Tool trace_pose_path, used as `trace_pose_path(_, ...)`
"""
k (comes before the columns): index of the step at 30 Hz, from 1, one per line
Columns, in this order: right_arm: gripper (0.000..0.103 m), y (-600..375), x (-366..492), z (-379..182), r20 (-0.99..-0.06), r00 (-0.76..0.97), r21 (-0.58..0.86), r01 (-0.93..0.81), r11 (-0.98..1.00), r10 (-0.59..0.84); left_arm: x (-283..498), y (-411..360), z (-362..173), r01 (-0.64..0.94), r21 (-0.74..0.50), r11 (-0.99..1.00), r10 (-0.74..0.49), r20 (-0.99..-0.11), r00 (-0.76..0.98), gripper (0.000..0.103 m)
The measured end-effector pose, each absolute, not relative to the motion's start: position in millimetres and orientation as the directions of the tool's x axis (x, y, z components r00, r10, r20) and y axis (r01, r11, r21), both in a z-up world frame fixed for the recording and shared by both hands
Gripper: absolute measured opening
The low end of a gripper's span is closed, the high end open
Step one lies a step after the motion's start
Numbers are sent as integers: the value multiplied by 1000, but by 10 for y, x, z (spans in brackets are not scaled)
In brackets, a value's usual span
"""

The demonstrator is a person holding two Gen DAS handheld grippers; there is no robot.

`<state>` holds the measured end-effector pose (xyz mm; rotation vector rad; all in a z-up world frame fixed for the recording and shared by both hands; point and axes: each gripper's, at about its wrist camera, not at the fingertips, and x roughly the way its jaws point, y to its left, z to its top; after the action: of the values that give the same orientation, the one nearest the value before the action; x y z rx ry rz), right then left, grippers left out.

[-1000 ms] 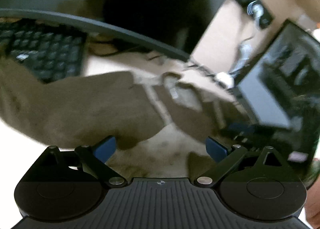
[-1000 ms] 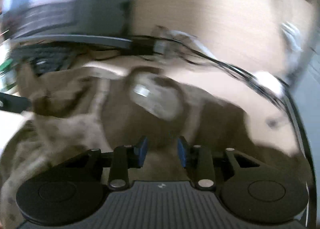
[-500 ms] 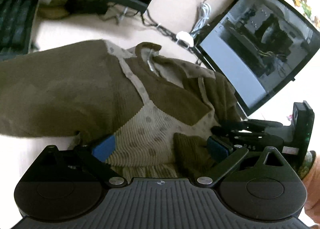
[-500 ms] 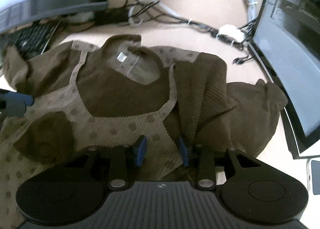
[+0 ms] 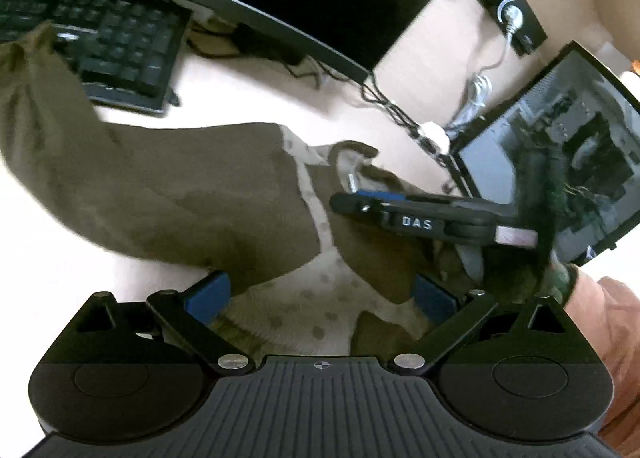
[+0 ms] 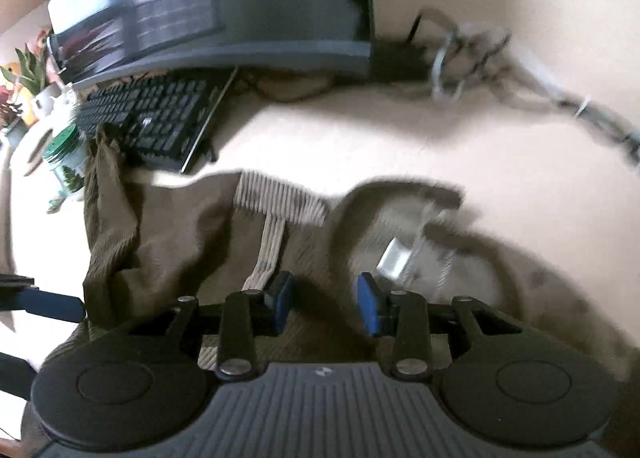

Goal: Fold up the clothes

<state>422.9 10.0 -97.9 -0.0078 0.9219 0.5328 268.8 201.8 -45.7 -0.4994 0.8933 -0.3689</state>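
Note:
A brown and beige spotted sweater (image 5: 208, 210) lies spread on the pale desk, its collar (image 5: 354, 150) toward the monitors. My left gripper (image 5: 320, 296) is open wide over the sweater's lower front, pads apart on either side of the fabric. My right gripper (image 6: 325, 306) is open, empty, low over the sweater (image 6: 192, 230) just short of the collar and label (image 6: 394, 258). The right gripper also shows in the left wrist view (image 5: 360, 204), reaching across the collar. One sleeve (image 5: 36, 98) stretches left toward the keyboard.
A black keyboard (image 5: 104, 42) and a curved monitor (image 6: 208, 6) stand behind the sweater. A second screen (image 5: 560, 162) stands at the right. Cables (image 6: 500, 70) run along the back. A jar and plants (image 6: 64, 154) stand at the far left.
My right gripper has moved forward and left across the sweater to the collar, its pads now wider apart. My left gripper has tilted and shifted, still open over the lower front.

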Motion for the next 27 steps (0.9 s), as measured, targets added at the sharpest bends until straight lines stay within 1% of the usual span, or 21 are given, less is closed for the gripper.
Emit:
trace_pose_path(1,23,135,4220,-949,-754,469,230,-468,854,460,2655,2036,-455,82,-557,826,-492,-644,585,101)
trace_pose_path(2,12,170,4210,-920,-749,452,242,-494,835,484,2631,2062,-454,70,-560,826,-485,-641,594,101)
trace_pose_path(3,7,213,4196,-877,-742,443,244,-522,817,504,2609,2089,-455,58,-563,824,-479,-638,603,101)
trace_pose_path(4,4,285,4175,-788,-728,465,206,-553,808,504,2595,2117,-454,52,-566,823,-475,-635,610,101)
trace_pose_path(6,4,461,4198,-575,-677,571,63,-584,809,465,2583,2150,-422,55,-560,827,-468,-630,619,101)
trace_pose_path(7,4,526,4276,-521,-652,613,14,-579,815,446,2589,2152,-397,60,-552,831,-464,-630,622,101)
trace_pose_path(8,4,604,4364,-533,-647,638,-31,-569,822,418,2597,2152,-372,67,-543,837,-460,-631,625,101)
trace_pose_path(10,5,752,4524,-571,-638,679,-113,-550,828,364,2618,2138,-322,85,-530,844,-458,-630,627,102)
trace_pose_path(12,7,836,4568,-678,-656,675,-145,-550,822,336,2645,2106,-281,115,-523,845,-471,-625,622,102)
trace_pose_path(13,10,812,4508,-664,-647,684,-138,-540,830,337,2668,2087,-273,133,-520,844,-482,-624,615,102)
trace_pose_path(14,14,748,4399,-600,-631,695,-119,-527,841,346,2692,2067,-268,152,-517,843,-492,-624,607,102)
trace_pose_path(15,23,670,4279,-526,-612,708,-102,-513,852,352,2725,2052,-273,171,-517,839,-505,-622,598,102)
trace_pose_path(16,28,549,4131,-426,-590,727,-94,-492,865,350,2761,2038,-281,189,-517,835,-518,-620,589,102)
trace_pose_path(17,35,397,3973,-334,-571,752,-93,-459,883,331,2815,2016,-289,209,-522,827,-535,-614,581,102)
trace_pose_path(18,39,221,3807,-263,-562,772,-95,-415,905,296,2873,1991,-297,229,-528,818,-552,-607,572,102)
trace_pose_path(20,39,-122,3580,-227,-587,781,-104,-333,937,213,2987,1920,-315,269,-546,793,-591,-585,556,103)
trace_pose_path(22,39,-422,3379,-326,-637,764,-137,-241,961,101,3130,1825,-367,311,-556,771,-625,-566,537,103)
trace_pose_path(24,38,-691,3253,-514,-695,719,-139,-150,979,12,3288,1727,-473,335,-556,761,-642,-566,518,103)
trace_pose_path(26,38,-853,3212,-678,-731,683,-113,-102,988,-13,3419,1650,-583,323,-545,774,-627,-588,511,103)
trace_pose_path(27,37,-866,3278,-720,-725,689,-127,-94,987,-28,3469,1631,-622,306,-534,788,-609,-603,516,103)
